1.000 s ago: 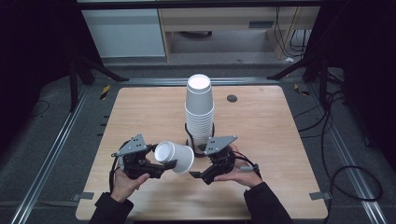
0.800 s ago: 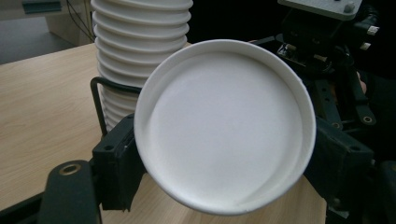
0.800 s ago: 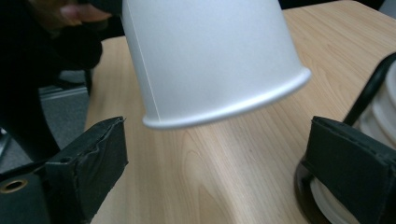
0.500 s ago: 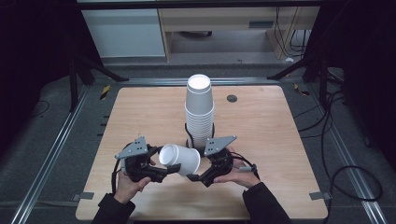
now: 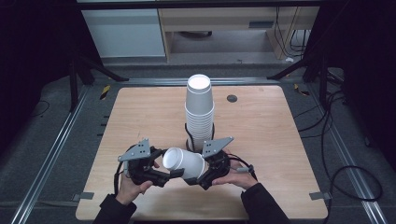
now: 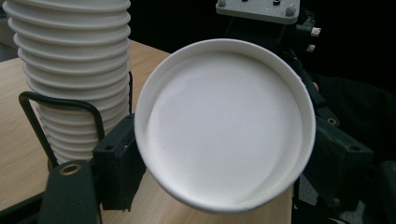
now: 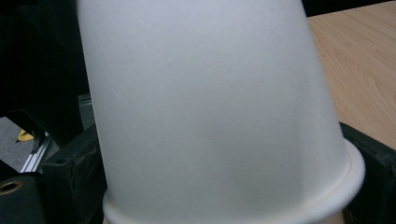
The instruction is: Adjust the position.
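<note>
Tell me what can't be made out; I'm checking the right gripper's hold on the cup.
Right gripper: whether its jaws press the cup; cup wall covers them in right gripper view, too small in high view.
Cup's inside: mouth faces away in every view.
Stack of cups: top cut off by left gripper view's upper edge.

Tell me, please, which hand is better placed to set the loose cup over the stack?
Probably left: the left gripper clamps the cup at its closed base, leaving the rim free to slide over the stack. The right gripper sits at the rim, likely in the way.
</note>
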A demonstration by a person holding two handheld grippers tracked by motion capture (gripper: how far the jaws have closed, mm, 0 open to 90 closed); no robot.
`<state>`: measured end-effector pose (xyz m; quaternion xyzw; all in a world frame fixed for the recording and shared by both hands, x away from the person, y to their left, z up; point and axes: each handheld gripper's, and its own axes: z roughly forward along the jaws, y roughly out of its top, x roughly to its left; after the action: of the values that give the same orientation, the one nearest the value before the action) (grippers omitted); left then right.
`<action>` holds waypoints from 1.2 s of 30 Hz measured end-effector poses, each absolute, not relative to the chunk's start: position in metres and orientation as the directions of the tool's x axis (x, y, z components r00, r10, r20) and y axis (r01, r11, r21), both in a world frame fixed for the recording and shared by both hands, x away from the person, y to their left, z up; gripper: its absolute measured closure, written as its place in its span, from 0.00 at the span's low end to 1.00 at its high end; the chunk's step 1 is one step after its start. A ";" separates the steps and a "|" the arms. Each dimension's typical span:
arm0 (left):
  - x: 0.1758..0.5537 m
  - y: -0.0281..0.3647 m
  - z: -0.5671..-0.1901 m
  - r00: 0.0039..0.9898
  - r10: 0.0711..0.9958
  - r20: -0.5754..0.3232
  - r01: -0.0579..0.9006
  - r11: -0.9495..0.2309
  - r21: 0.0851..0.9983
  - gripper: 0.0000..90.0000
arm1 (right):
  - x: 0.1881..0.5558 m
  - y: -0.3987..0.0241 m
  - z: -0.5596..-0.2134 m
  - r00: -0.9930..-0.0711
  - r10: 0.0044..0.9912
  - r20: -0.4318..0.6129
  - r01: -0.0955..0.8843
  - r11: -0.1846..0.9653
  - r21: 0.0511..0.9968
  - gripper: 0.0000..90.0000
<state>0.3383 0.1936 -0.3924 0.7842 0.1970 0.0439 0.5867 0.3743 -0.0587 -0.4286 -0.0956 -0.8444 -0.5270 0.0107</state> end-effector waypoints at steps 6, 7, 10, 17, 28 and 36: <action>0.338 0.192 -0.393 0.920 0.359 -0.159 0.256 -0.241 0.936 0.24 | 0.374 -0.058 -0.429 -0.981 0.153 0.115 0.171 0.428 0.887 0.05; 0.338 0.192 -0.393 0.920 0.357 -0.160 0.256 -0.242 0.936 0.24 | 0.374 -0.057 -0.429 -0.982 0.151 0.116 0.171 0.426 0.888 0.05; 0.338 0.190 -0.394 0.923 0.351 -0.160 0.257 -0.250 0.933 0.24 | 0.373 -0.055 -0.430 -0.982 0.148 0.115 0.168 0.426 0.889 0.05; 0.339 0.190 -0.395 0.923 0.345 -0.170 0.265 -0.252 0.931 0.24 | 0.373 -0.055 -0.430 -0.984 0.139 0.111 0.161 0.433 0.887 0.09; 0.341 0.192 -0.394 0.918 0.350 -0.184 0.278 -0.239 0.930 0.23 | 0.374 -0.057 -0.430 -0.982 0.140 0.123 0.173 0.439 0.882 0.10; 0.340 0.200 -0.387 0.915 0.370 -0.158 0.260 -0.243 0.935 0.19 | 0.376 -0.065 -0.429 -0.980 0.167 0.106 0.172 0.447 0.878 0.10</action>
<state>0.3399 0.2004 -0.3869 0.7868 0.2001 0.0475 0.5820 0.3763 -0.0645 -0.4291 -0.0997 -0.8506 -0.5163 0.0020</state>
